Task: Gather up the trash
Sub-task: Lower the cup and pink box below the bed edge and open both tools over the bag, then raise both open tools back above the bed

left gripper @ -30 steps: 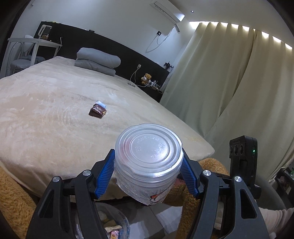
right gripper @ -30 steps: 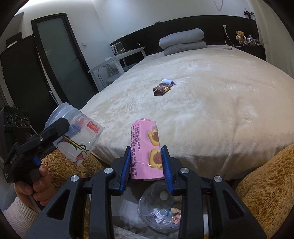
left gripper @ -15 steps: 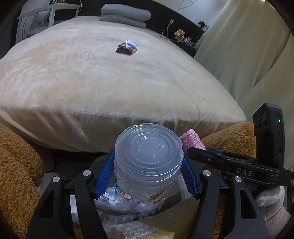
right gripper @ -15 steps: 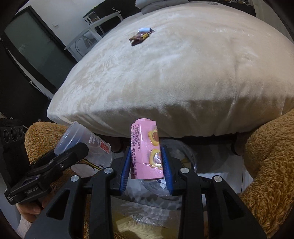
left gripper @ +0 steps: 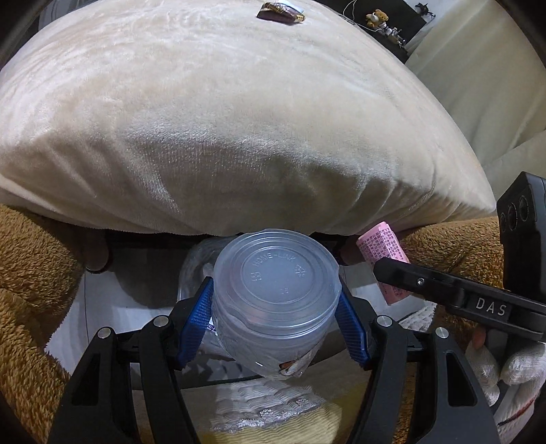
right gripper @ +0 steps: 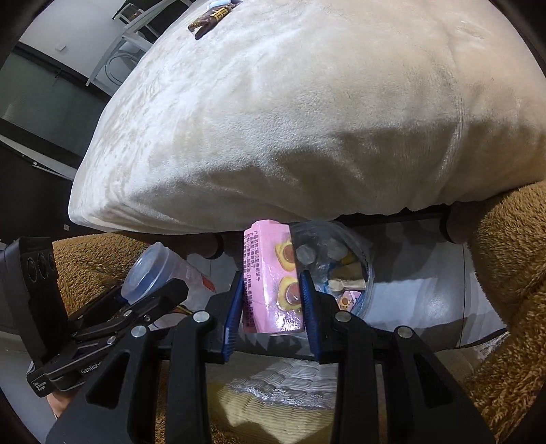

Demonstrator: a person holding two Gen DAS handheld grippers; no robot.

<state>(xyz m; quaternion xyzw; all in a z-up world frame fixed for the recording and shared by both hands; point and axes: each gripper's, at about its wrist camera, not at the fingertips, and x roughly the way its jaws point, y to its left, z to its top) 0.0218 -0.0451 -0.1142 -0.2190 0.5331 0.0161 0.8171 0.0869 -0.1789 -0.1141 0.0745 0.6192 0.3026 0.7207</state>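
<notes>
My left gripper (left gripper: pixel 274 317) is shut on a clear plastic cup (left gripper: pixel 276 293), held bottom-forward above a bin lined with a clear bag (left gripper: pixel 196 263). My right gripper (right gripper: pixel 271 300) is shut on a pink snack packet (right gripper: pixel 269 280), held just left of the bin (right gripper: pixel 344 269), which holds several scraps. The pink packet also shows in the left wrist view (left gripper: pixel 384 249), and the cup in the right wrist view (right gripper: pixel 160 269). A brown snack wrapper (left gripper: pixel 280 12) lies far up on the bed; it also shows in the right wrist view (right gripper: pixel 210 18).
The beige-blanketed bed (left gripper: pixel 221 119) overhangs the bin. Brown fluffy sleeves or cushions (left gripper: pixel 30 273) flank both sides (right gripper: pixel 508 273). A white lace-edged yellow cloth (left gripper: pixel 259 410) lies below the grippers. Curtains (left gripper: pixel 477 68) hang at the right.
Both grippers have tilted down and moved low toward the bin at the foot of the bed, still holding the cup and the pink packet. The bed now fills the upper view.
</notes>
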